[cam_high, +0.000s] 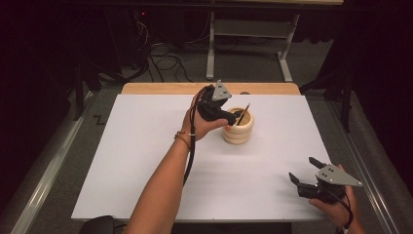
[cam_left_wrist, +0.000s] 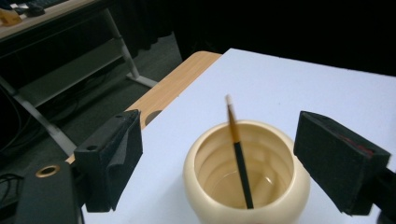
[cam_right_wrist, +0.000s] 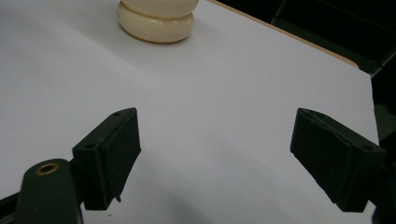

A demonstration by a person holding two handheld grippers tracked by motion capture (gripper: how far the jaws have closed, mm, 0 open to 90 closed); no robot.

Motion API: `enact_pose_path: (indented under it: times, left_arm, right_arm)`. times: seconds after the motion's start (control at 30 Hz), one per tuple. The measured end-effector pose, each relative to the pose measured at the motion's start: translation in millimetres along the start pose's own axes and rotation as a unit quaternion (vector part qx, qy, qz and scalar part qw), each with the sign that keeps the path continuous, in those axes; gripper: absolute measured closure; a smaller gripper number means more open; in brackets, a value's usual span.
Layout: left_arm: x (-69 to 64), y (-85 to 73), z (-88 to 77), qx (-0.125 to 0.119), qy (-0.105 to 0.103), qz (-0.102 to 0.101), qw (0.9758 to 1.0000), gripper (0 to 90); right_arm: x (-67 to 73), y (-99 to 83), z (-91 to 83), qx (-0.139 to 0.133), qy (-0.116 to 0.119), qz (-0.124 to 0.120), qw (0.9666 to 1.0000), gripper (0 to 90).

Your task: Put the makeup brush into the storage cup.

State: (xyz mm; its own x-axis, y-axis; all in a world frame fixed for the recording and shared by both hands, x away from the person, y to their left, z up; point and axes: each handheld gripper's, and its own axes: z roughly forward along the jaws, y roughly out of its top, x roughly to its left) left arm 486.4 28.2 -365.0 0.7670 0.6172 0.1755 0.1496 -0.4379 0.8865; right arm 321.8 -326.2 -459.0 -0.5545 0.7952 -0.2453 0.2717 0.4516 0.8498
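With the cream pot (cam_high: 238, 126) as the landmark, and working from left to right: just left of the pot and reaching over its rim is the left gripper (cam_high: 233, 117), held in a hand whose forearm crosses the white counter (cam_high: 146, 146) from the near edge. In the left gripper view its jaws stand wide apart, one on each side of the pot's mouth, with nothing pressed between them.

Inside the pot (cam_left_wrist: 246, 173) leans the pencil (cam_left_wrist: 238, 149), its lower end on the pot's floor and its upper end resting against the far rim and rising above it. By the look of it, the placing is done: the pencil sits in the pot and the grip on it is let go. What seems left is only to draw the left gripper away.

The pot is a smooth, glossy, cream-coloured vessel, round, with bulging rings stacked like tyres and a hollow, pale-brown inside. The pencil is thin and straight, black along its lower part, brown higher up, with a pale tip. The counter's top is a matte white sheet over a light wooden board.

Well to the right of the pot, near the counter's front corner, rests the right gripper (cam_high: 306, 170), its blocky black jaws spread wide and empty over bare counter.
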Motion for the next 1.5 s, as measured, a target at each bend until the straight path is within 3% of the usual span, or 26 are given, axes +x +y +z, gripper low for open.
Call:
enact_pose_path:
  times: [0.53,0.93,1.5]
  left_arm:
    - [-6.7,-3.2,-24.3,0.011,0.015,0.038,0.9991,17.8]
    - [-6.7,-11.2,-39.8,0.026,0.029,0.054,0.9978,17.9]
    - [-7.4,-23.5,-49.0,0.043,0.038,0.069,0.9960,18.0]
  right_arm:
    - [0.9,-0.1,0.7,0.005,-0.002,-0.003,1.0000,16.9]
    - [1.9,0.2,0.9,0.005,-0.002,0.000,1.0000,16.9]
    - [3.2,0.6,1.7,0.007,-0.001,-0.006,1.0000,16.9]
